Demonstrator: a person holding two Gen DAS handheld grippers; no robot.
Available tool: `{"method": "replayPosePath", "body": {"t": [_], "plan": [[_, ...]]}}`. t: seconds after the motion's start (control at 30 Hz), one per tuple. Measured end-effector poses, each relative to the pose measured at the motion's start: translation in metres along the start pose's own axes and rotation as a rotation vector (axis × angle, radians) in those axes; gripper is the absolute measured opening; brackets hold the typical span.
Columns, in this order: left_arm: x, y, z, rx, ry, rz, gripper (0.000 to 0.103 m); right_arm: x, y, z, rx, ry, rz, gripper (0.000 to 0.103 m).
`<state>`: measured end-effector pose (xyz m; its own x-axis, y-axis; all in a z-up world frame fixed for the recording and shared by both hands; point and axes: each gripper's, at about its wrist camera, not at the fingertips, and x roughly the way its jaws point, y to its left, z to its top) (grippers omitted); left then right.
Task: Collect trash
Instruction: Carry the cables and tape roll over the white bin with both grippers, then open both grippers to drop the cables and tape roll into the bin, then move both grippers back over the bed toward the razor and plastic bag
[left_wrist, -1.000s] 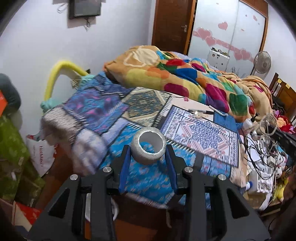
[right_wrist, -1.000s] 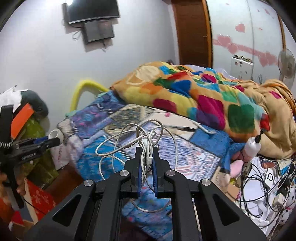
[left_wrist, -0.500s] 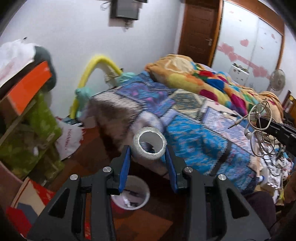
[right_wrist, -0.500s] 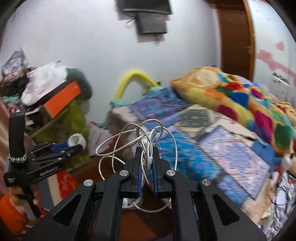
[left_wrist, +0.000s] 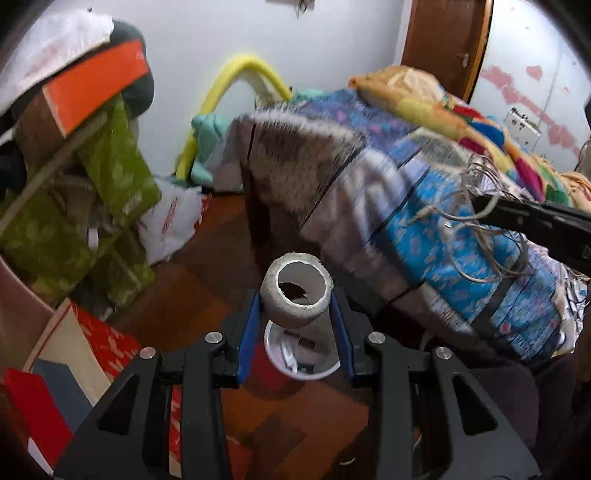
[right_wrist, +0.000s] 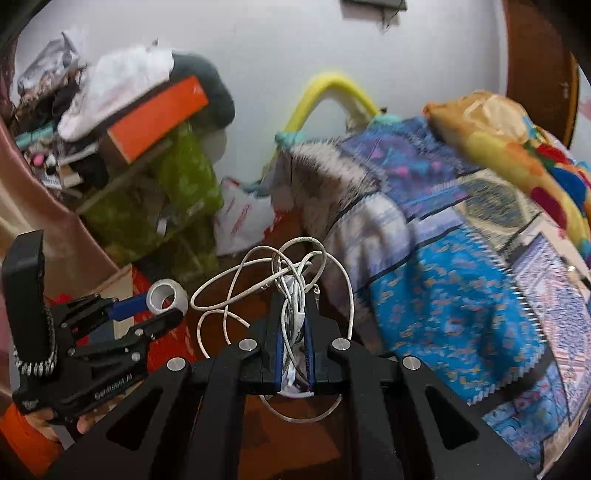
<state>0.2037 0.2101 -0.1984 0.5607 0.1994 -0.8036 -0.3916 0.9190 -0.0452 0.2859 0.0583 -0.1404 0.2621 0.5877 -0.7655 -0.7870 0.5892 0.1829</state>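
My left gripper (left_wrist: 296, 301) is shut on a grey-white tape roll (left_wrist: 296, 293), held by its sides with the hole facing the camera. Just beyond and below it, a red bin with a white liner (left_wrist: 301, 363) stands on the floor with scraps inside. My right gripper (right_wrist: 294, 317) is shut on a tangled white cable (right_wrist: 273, 280) whose loops stick out above and below the fingers. In the right wrist view the left gripper (right_wrist: 162, 308) with the tape roll (right_wrist: 165, 295) is at lower left. The right gripper (left_wrist: 535, 221) and cable (left_wrist: 480, 236) show at right in the left wrist view.
A bed with patterned blue covers (left_wrist: 424, 206) and a colourful quilt (right_wrist: 517, 147) fills the right side, overhanging near the bin. Green bags (left_wrist: 110, 173), an orange box (left_wrist: 96, 85) and a white plastic bag (left_wrist: 170, 225) pile up on the left. Red cartons (left_wrist: 99, 343) lie on the brown floor.
Both grippers have swung left off the bed and dropped toward the floor, still holding the tape roll and the cable. The bin has come into view under the left gripper.
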Motion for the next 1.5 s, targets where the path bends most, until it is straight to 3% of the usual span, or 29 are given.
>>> {"method": "replayPosePath", "body": {"t": [0.2,0.27,0.33,0.4,0.5,0.77,0.9,1.03,1.2,1.5], "plan": [[0.026,0.006,-0.014,-0.035,0.051,-0.008,0.037,0.056,0.003,0.002,-0.009,0.138,0.031,0.010],[0.034,0.006,-0.015,-0.035,0.063,0.003,0.037,0.071,0.004,0.004,-0.009,0.175,0.023,0.014],[0.039,0.007,-0.015,-0.049,0.076,-0.006,0.037,0.084,0.000,0.007,0.026,0.224,0.071,0.024],[0.044,0.008,-0.015,-0.059,0.083,-0.003,0.037,0.089,-0.004,0.010,0.069,0.236,0.129,0.027],[0.052,0.011,-0.014,-0.067,0.096,0.001,0.037,0.092,-0.005,0.013,0.073,0.243,0.135,0.030],[0.076,0.005,-0.003,-0.098,0.145,-0.042,0.038,0.073,-0.005,0.013,-0.007,0.200,0.066,0.031],[0.084,-0.001,0.004,-0.088,0.147,0.000,0.048,0.061,-0.010,0.013,-0.038,0.177,0.034,0.031],[0.084,-0.002,0.008,-0.105,0.168,-0.004,0.048,0.043,-0.016,0.011,-0.040,0.142,0.014,0.031],[0.058,-0.008,0.011,-0.105,0.131,0.004,0.048,0.013,-0.024,0.009,-0.025,0.091,0.008,0.031],[-0.018,-0.045,0.029,-0.046,-0.020,0.006,0.048,-0.054,-0.040,0.001,-0.014,-0.032,-0.041,0.032]]}}
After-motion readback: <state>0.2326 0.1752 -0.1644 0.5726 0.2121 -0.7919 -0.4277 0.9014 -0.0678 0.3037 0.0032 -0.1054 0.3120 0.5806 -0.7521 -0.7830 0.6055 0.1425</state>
